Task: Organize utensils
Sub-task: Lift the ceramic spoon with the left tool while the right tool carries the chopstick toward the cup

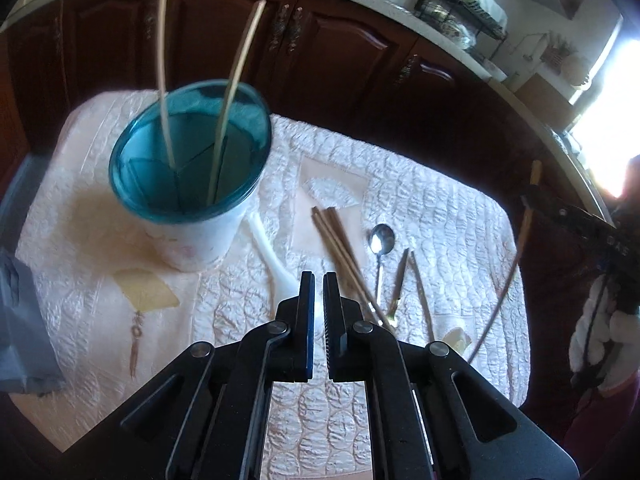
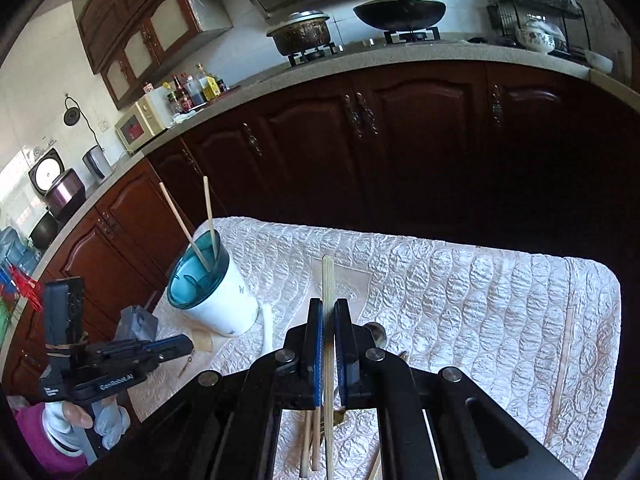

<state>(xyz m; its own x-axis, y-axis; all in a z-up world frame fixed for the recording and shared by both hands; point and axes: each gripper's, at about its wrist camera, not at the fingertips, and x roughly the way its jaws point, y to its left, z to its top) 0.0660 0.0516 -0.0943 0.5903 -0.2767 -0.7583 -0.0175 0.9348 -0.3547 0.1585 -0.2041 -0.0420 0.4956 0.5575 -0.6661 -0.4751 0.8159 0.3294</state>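
A chopstick (image 2: 327,300) is pinched in the right tongs (image 2: 328,320), lifted for the cup (image 2: 212,284); the left tongs (image 1: 318,292) are closed, empty, above the surface (image 1: 440,208)

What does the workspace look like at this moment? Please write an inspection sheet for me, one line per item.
Surface: white quilted cloth covers the table.
Job's things: blue-rimmed cup holds two pale chopsticks; brown chopsticks, metal spoon and white spoon lie on the cloth.
Clutter: nothing seen.
Grippers: left gripper shut, nothing between its fingers; right gripper shut on one pale chopstick.
Cables: nothing seen.
Surroundings: dark wooden cabinets, pot and wok on the stove, dish rack.
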